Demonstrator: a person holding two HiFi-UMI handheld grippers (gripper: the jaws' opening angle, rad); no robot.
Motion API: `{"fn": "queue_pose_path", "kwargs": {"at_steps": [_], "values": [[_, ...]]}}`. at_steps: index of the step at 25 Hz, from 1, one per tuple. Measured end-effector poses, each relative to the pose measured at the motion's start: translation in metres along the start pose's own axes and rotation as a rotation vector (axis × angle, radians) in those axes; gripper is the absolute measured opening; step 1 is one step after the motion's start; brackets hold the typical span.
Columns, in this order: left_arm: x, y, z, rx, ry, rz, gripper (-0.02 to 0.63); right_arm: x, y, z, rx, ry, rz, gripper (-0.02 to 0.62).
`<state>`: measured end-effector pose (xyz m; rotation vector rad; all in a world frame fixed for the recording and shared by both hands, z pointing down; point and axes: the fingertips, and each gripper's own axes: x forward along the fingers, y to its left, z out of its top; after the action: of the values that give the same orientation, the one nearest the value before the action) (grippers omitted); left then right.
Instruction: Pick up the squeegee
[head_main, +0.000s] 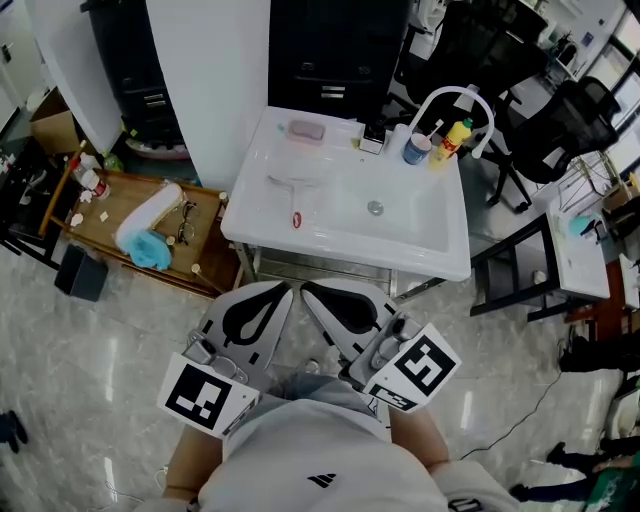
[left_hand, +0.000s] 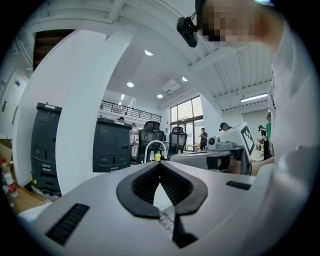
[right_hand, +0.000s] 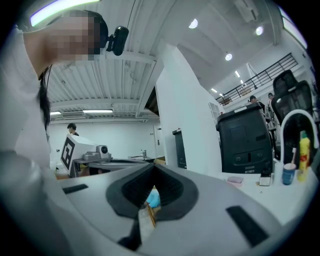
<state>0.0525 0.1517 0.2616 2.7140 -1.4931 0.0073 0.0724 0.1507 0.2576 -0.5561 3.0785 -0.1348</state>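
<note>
Squeegee (head_main: 291, 197): pale blade, thin handle with red tip. Lies flat in white washbasin (head_main: 440, 250), left part of bowl, near left edge. Handle points toward front edge.

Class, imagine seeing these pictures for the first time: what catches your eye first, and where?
The white washbasin fills the middle of the head view, with the squeegee lying in its left half. Below it, the left gripper and right gripper point toward it side by side, both shut and empty.
</note>
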Motion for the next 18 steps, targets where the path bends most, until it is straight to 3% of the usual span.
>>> {"fn": "queue_pose_path", "kwargs": {"at_steps": [18], "values": [[0.048, -0.003, -0.003, -0.005, 0.010, 0.082, 0.012, -0.014, -0.052, -0.009, 0.050, -0.006, 0.063, 0.009]]}}
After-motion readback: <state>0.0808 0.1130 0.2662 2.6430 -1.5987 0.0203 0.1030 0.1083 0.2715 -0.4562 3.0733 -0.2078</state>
